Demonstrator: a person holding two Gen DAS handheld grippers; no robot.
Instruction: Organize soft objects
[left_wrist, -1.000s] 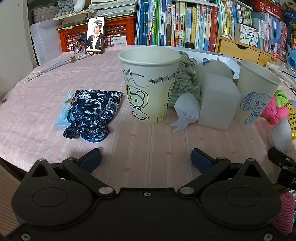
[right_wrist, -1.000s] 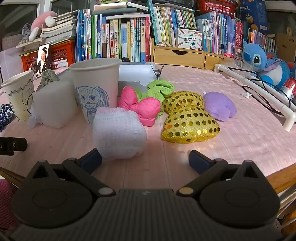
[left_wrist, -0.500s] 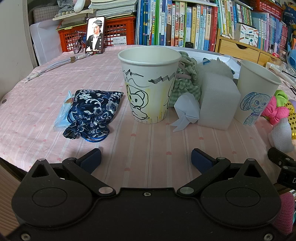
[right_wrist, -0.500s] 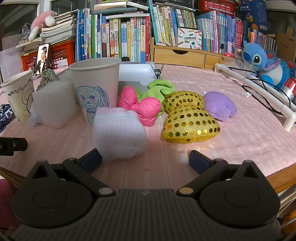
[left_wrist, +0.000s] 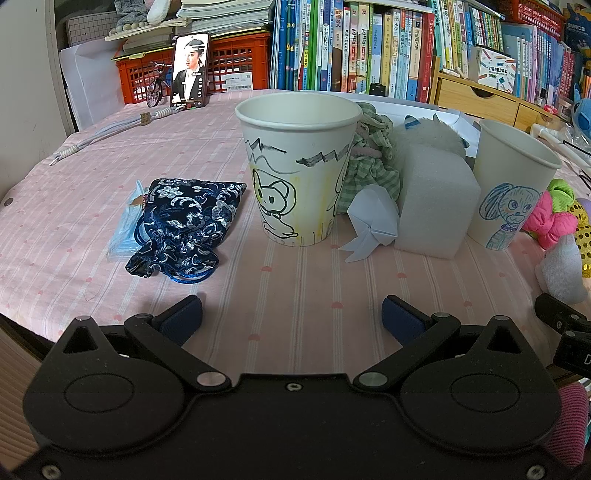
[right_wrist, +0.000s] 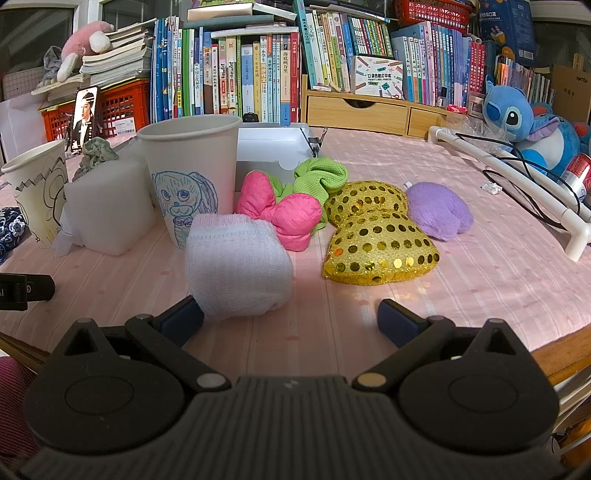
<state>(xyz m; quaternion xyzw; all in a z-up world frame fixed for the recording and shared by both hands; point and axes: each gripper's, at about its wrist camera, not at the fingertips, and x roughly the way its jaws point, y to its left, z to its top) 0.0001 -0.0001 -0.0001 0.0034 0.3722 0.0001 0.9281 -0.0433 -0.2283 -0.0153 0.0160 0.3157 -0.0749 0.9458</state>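
Pink striped tablecloth (left_wrist: 295, 295) fills both views. White foam block (left_wrist: 436, 206) sits at two o'clock from the left gripper (left_wrist: 291, 317), jaws wide apart, empty. Navy floral pouch (left_wrist: 184, 221) lies at ten o'clock. Right gripper (right_wrist: 290, 317), jaws also spread, nothing held; white gauze bundle (right_wrist: 236, 266) at eleven, touching its left finger; gold sequin heart (right_wrist: 376, 251) at one.

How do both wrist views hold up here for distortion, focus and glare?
Left wrist view: strong fisheye bending at the bookshelf and dark corners; the near paper cup is sharp, with even light. Right wrist view: same barrel curve; the gold sequin heart throws small glints, and the white sock roll is crisp. No motion blur in either.
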